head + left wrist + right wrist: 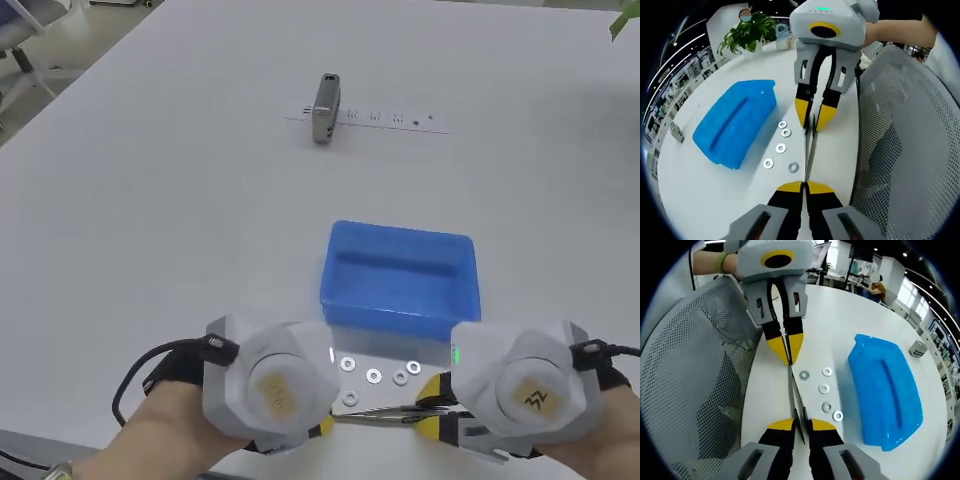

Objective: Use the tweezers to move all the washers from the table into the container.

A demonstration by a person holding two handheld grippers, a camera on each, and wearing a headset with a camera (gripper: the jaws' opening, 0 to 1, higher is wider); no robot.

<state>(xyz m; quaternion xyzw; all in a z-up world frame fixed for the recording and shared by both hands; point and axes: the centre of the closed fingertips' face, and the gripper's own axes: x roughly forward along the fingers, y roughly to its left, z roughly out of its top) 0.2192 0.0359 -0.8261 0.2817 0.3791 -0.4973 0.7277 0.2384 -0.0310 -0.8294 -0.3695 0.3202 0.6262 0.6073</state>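
Thin metal tweezers (385,412) hang level between my two grippers, just above the table's near edge. My left gripper (804,187) is shut on their joined end. My right gripper (802,425) faces it, with its yellow jaws closed on the two spread legs. Several small steel washers (373,376) lie flat on the white table just beyond the tweezers. In the gripper views the washers (781,148) (824,389) sit between the tweezers and the container. The blue rectangular container (400,275) stands right behind them, and I see nothing inside it.
A white power strip (375,117) with a grey adapter (326,108) plugged in lies farther back on the white table (180,200). A grey mesh chair (905,150) stands close under the grippers by the table's near edge. A potted plant (747,32) stands at a far corner.
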